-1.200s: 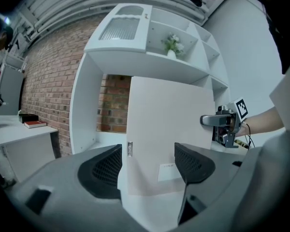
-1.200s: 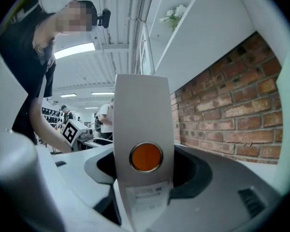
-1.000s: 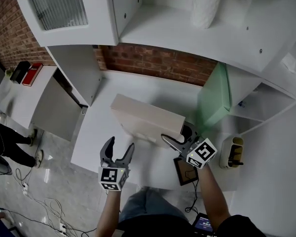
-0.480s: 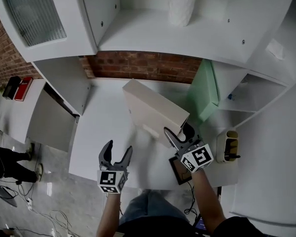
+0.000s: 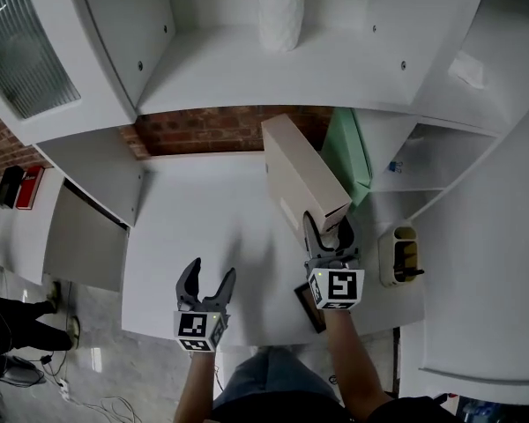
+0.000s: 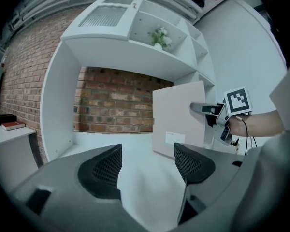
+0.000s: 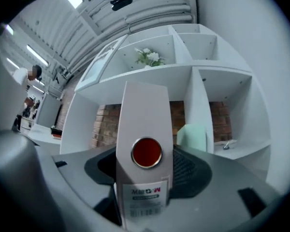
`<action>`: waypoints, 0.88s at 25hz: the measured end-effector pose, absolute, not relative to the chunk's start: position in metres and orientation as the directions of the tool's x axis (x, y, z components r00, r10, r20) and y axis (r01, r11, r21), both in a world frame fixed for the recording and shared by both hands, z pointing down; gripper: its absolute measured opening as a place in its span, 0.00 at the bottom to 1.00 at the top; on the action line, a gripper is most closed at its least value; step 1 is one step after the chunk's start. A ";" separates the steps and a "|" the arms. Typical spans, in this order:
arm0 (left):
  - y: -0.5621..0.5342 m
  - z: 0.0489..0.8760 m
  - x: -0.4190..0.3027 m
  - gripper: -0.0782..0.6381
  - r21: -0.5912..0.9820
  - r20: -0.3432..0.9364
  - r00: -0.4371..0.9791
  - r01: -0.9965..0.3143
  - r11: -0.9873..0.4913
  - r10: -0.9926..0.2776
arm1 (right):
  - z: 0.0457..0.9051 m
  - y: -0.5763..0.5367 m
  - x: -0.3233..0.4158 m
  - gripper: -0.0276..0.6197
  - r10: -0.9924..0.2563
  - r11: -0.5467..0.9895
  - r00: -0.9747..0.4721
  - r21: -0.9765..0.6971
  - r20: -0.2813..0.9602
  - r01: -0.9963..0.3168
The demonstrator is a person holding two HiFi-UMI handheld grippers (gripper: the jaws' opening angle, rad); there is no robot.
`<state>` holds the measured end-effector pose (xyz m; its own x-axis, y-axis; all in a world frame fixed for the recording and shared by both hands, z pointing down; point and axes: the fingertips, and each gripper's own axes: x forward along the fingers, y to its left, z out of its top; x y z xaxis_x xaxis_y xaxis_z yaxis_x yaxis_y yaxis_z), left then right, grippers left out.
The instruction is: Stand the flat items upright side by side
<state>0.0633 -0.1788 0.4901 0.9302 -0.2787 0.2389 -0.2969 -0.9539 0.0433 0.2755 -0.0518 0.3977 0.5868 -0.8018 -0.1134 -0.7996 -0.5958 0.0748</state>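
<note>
A tall beige file box point(image 5: 298, 176) stands upright on the white desk point(image 5: 194, 227), its long side close beside a pale green file box point(image 5: 347, 151) in the right corner. My right gripper point(image 5: 324, 228) is shut on the beige box's near spine. In the right gripper view the spine point(image 7: 145, 129), with a red disc and a label, fills the gap between the jaws, and the green box point(image 7: 192, 134) shows behind to the right. My left gripper point(image 5: 209, 277) hovers open over the desk's front edge with nothing in it. In the left gripper view its jaws point(image 6: 147, 164) frame the beige box point(image 6: 179, 117) and the right gripper point(image 6: 206, 109).
A yellowish holder point(image 5: 400, 255) stands at the desk's right end and a dark flat frame point(image 5: 308, 307) lies by my right wrist. White shelves with a vase point(image 5: 280, 9) hang above. A red book point(image 5: 26, 187) lies on a side unit to the left.
My right gripper has swung the beige box to the right, from slanting across the desk's middle to standing alongside the green box. The left gripper shifted slightly and stayed open.
</note>
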 end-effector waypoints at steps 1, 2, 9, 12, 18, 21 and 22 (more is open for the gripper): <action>-0.178 0.490 0.066 0.56 0.042 0.242 0.932 -0.290 -0.956 -0.272 | 0.397 -0.050 0.278 0.47 -0.778 -0.627 0.617 0.088 -0.118 -0.774; -0.177 0.491 0.068 0.56 0.040 0.245 0.933 -0.282 -0.958 -0.264 | 0.396 -0.047 0.281 0.47 -0.753 -0.657 0.646 0.094 -0.124 -0.748; -0.171 0.490 0.083 0.56 0.029 0.256 0.941 -0.236 -0.971 -0.221 | 0.402 -0.029 0.296 0.47 -0.601 -0.799 0.785 0.079 -0.151 -0.596; -0.168 0.490 0.089 0.56 0.030 0.263 0.943 -0.219 -0.975 -0.204 | 0.410 -0.022 0.303 0.47 -0.553 -0.832 0.820 0.054 -0.151 -0.551; -0.163 0.489 0.100 0.56 0.021 0.274 0.947 -0.181 -0.983 -0.168 | 0.425 -0.018 0.307 0.47 -0.483 -0.875 0.865 0.041 -0.137 -0.483; -0.160 0.490 0.102 0.56 0.025 0.276 0.948 -0.171 -0.985 -0.158 | 0.430 -0.018 0.307 0.47 -0.474 -0.880 0.871 0.030 -0.130 -0.474; -0.159 0.490 0.103 0.56 0.024 0.278 0.948 -0.166 -0.986 -0.153 | 0.432 -0.018 0.307 0.48 -0.473 -0.880 0.872 0.029 -0.128 -0.473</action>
